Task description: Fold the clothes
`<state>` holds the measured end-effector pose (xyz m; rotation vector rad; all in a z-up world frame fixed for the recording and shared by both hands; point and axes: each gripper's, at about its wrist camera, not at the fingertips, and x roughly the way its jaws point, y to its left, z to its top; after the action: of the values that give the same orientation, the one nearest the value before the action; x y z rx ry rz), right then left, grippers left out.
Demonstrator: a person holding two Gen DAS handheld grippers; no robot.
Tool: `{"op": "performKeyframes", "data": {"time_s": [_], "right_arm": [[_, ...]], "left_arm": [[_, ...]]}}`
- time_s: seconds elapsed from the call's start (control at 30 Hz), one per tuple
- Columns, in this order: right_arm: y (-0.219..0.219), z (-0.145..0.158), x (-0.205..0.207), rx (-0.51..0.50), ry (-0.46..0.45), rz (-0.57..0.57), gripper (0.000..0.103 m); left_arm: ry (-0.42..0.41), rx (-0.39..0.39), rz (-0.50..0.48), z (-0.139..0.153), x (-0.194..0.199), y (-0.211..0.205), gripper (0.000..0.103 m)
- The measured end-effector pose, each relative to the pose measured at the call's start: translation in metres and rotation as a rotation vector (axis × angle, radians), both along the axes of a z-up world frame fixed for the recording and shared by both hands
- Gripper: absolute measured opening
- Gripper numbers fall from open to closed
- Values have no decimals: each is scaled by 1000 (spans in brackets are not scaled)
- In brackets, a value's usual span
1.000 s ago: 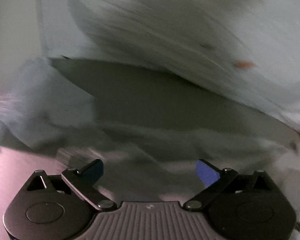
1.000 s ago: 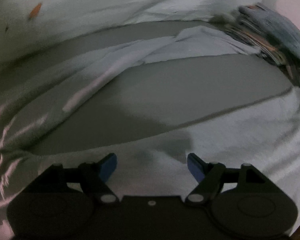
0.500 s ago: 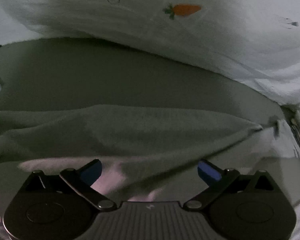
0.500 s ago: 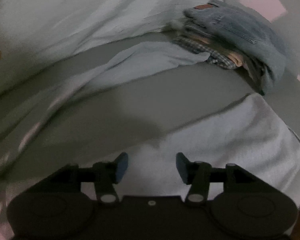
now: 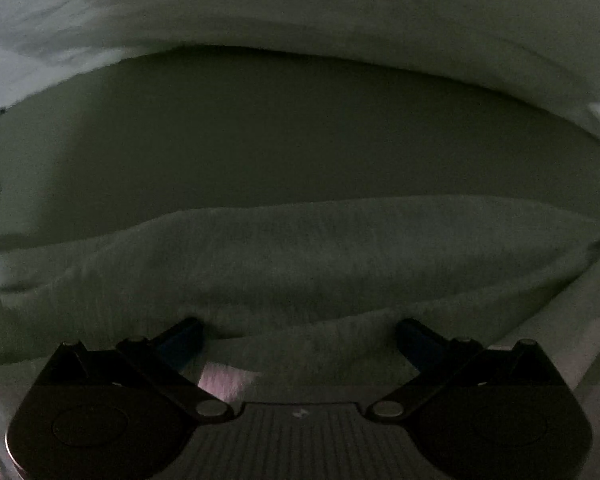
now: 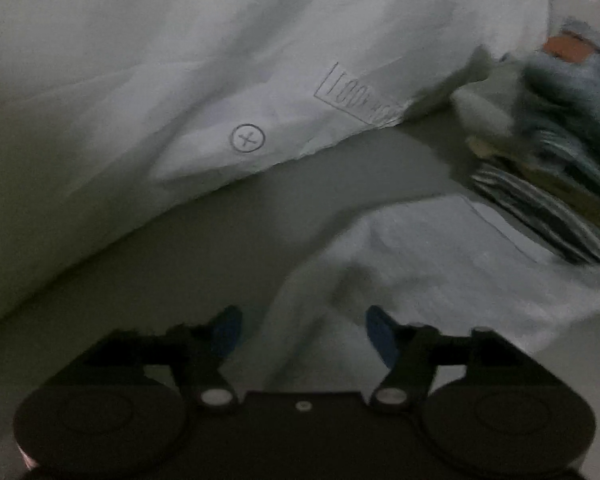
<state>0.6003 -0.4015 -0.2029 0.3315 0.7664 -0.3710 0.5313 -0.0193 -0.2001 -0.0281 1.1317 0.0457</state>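
In the left wrist view a pale grey garment [image 5: 300, 260] lies in a thick fold across the dim grey bed sheet [image 5: 260, 140]. My left gripper [image 5: 298, 336] is open, low against the garment's near edge, and cloth lies between its fingers without being pinched. In the right wrist view the same pale garment [image 6: 440, 260] lies crumpled ahead and to the right, one rumpled part reaching down between the blue fingertips. My right gripper [image 6: 304, 330] is open and holds nothing.
A white duvet [image 6: 220, 80] with printed marks is bunched along the far side, and it also shows as the duvet [image 5: 300, 8] in the left view. A stack of folded clothes [image 6: 560, 160] with denim on top sits at the right. Bare sheet [image 6: 220, 240] lies to the left.
The left gripper has closed in on the garment's fold, and the carrot print has left its view. The right gripper's fingers have spread wider, and its view has swung toward the duvet.
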Motion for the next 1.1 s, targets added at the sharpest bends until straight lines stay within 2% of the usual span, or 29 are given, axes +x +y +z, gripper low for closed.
{"op": "performKeyframes", "data": {"time_s": [0.07,0.1,0.13,0.2,0.23,0.33,0.37,0.43,0.5,0.57,0.6,0.67,0.7,0.77,0.8,0.83,0.93,1.0,1.1], "right_arm": [[-2,-1,19,-15,-13,-15,63],[-4,-2,29,-23,-19,-23,26],[-5,-3,38,-31,-26,-31,5],[-7,-4,57,-47,-40,-46,4],[-5,15,36,-79,-90,-64,4],[2,71,-27,-175,-239,-118,4],[5,85,-55,-205,-263,-132,4],[11,95,-104,-259,-251,-157,5],[11,81,-147,-236,-172,-202,9],[8,49,-178,-170,-45,-233,13],[6,33,-188,-149,30,-253,17],[2,11,-206,-104,112,-305,19],[-2,7,-212,-86,122,-334,21],[-11,8,-216,-70,96,-379,32],[-16,9,-217,-62,83,-401,45],[-18,12,-217,-73,58,-406,51],[-26,17,-199,-136,17,-351,55],[-35,12,-178,-181,31,-297,58],[-51,3,-140,-235,51,-203,68]], "left_arm": [[1,-19,9,0,0,4,103],[3,-24,9,0,1,5,103],[5,-23,7,0,1,5,103],[8,-17,0,0,2,4,103],[10,-6,-10,0,2,1,103],[1,-1,-10,0,2,0,103],[-3,-4,-8,0,2,1,103],[-8,-5,-5,-1,2,1,103],[-7,2,-7,-1,2,-1,103],[-4,2,-7,-1,4,3,103],[-3,3,-8,0,5,4,103],[2,3,-16,0,6,5,103],[5,3,-20,0,7,5,103],[8,3,-26,-1,11,7,103],[9,4,-27,-1,12,8,103],[10,4,-27,-1,13,8,103],[7,5,-28,-1,15,10,103],[0,6,-29,0,12,11,103],[-16,8,-31,1,5,10,103]]}}
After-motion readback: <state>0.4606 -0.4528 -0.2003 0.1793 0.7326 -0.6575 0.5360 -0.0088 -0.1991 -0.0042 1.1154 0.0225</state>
